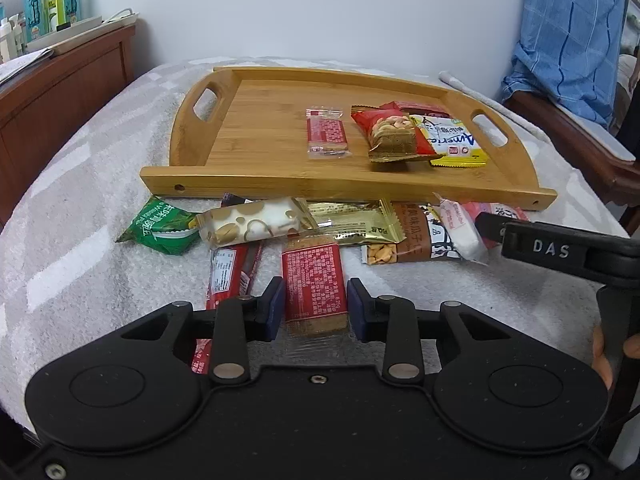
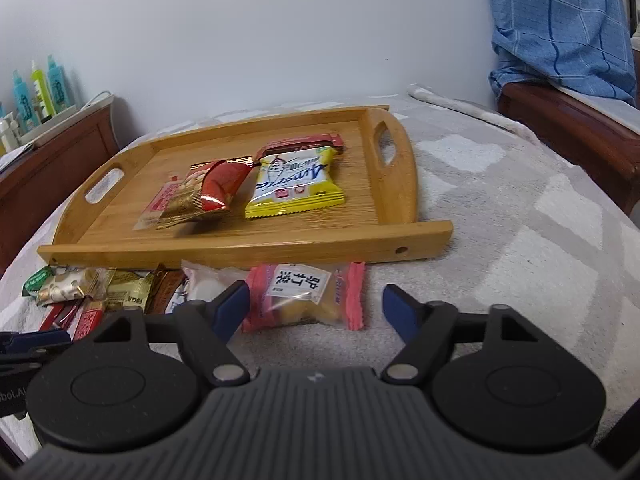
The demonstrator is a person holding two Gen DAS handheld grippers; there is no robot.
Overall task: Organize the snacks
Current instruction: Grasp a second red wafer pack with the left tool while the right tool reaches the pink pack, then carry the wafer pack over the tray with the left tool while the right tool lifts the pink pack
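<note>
Four snacks already lie in the wooden tray (image 1: 256, 128), toward its right: a red biscuit pack (image 1: 327, 138), a nut pouch (image 1: 394, 136), a yellow bag (image 2: 296, 184) and a red bar behind it. About eight more wait on the towel-covered surface on the tray's near side. Your left gripper (image 1: 316, 306) has narrowed its fingers around the red cracker pack (image 1: 314, 284), blue pads right at its edges. Your right gripper (image 2: 316, 310) stands wide, straddling the pink pastry packet (image 2: 304, 300) without touching it.
</note>
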